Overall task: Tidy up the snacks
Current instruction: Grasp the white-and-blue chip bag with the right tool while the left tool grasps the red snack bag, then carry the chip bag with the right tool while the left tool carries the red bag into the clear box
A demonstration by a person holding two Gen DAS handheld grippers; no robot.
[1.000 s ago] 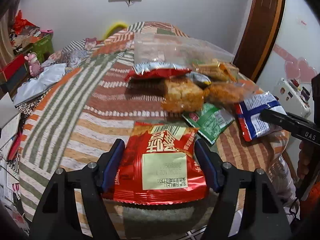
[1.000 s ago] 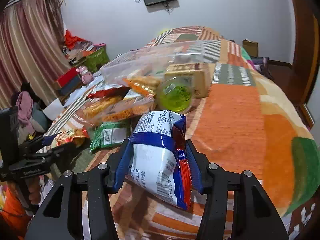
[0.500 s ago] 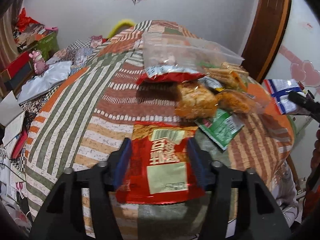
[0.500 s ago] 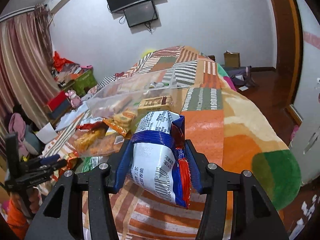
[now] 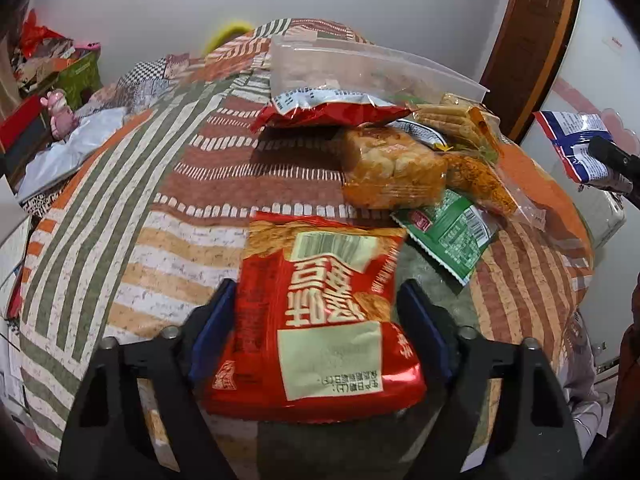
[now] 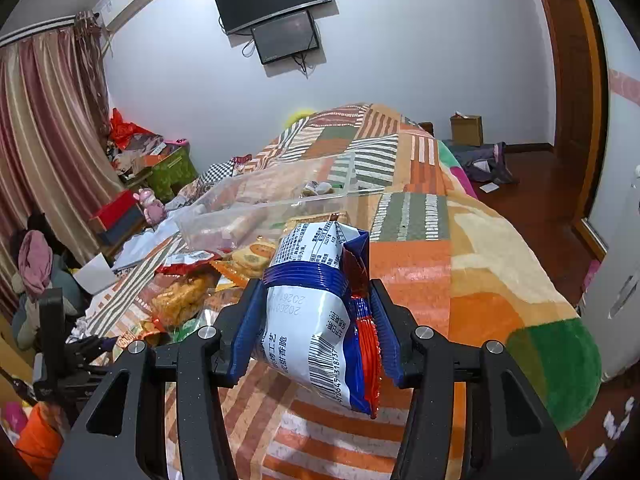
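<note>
Two snack packs, one per gripper

The blue-and-white packet (image 6: 316,316) was pinched mid-body in the right gripper (image 6: 314,328), lifted above the bed (image 6: 440,264). The left gripper's (image 5: 318,332) jaws had just been widened around the red bag (image 5: 320,320), seemingly let go. Light, crinkly, crushable stuff, probably best taken at the middle.

Hanging on the wall: two screens (image 6: 276,8). Draping at the left: curtains (image 6: 44,120). Sitting beside them: a green box (image 6: 172,170), a pink toy (image 6: 150,204).

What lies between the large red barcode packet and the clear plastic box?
Left wrist view: a clear pack of orange fried snacks and a red-and-silver packet, with striped blanket around them.
</note>
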